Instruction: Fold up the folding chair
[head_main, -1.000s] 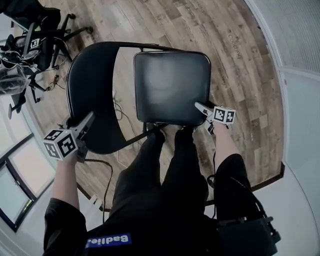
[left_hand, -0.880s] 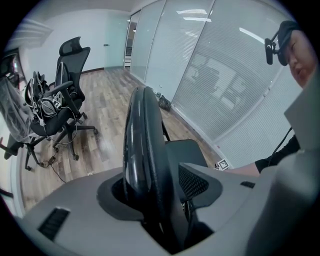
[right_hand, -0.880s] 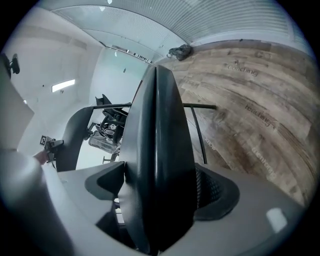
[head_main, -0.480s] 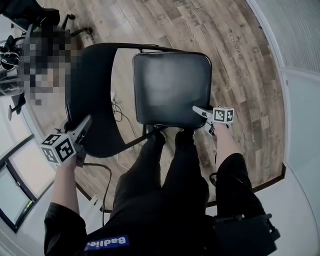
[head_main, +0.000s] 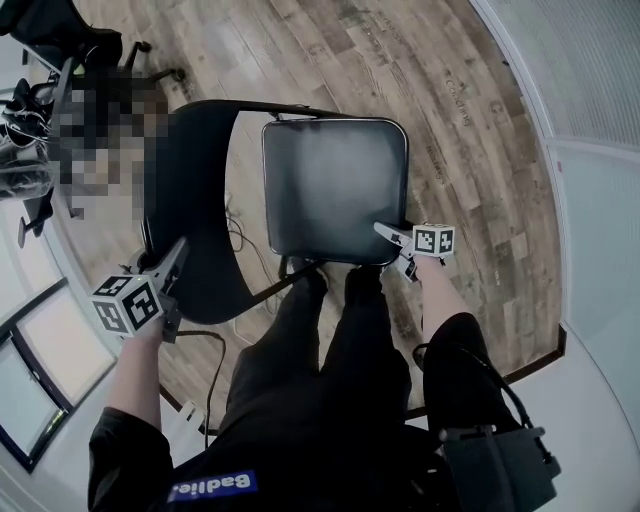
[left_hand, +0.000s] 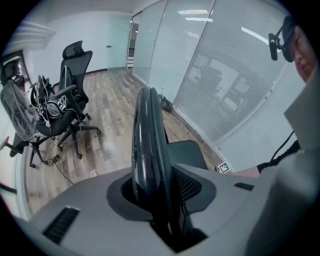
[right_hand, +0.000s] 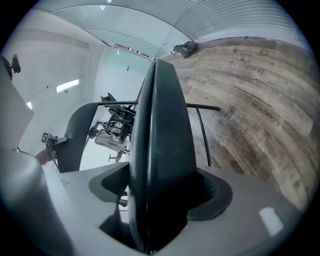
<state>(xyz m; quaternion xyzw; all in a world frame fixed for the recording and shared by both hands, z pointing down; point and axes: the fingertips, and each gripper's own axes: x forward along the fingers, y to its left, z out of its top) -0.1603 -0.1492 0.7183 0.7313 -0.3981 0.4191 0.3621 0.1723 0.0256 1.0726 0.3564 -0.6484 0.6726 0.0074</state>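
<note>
The black folding chair stands unfolded on the wood floor in front of my legs. Its curved backrest (head_main: 190, 200) is on the left and its padded seat (head_main: 335, 185) on the right. My left gripper (head_main: 165, 272) is at the backrest's near edge. In the left gripper view the backrest (left_hand: 147, 135) runs between the closing jaws of that gripper (left_hand: 156, 197), and both pads touch it. My right gripper (head_main: 395, 242) is at the seat's near right corner. Its jaws are closing too, with the seat edge (right_hand: 162, 125) filling the gap of the gripper (right_hand: 155, 200).
Black office chairs (head_main: 60, 90) hung with cables stand at the far left, also in the left gripper view as office chairs (left_hand: 60, 110). A cable (head_main: 235, 240) lies on the floor under the chair. A frosted glass wall (head_main: 570, 70) runs along the right. My legs (head_main: 320, 340) stand close to the seat.
Both jaws have closed onto the chair, the left on the backrest, the right on the seat. Both grippers have lifted slightly, and the seat's near edge has come up with the right one.
</note>
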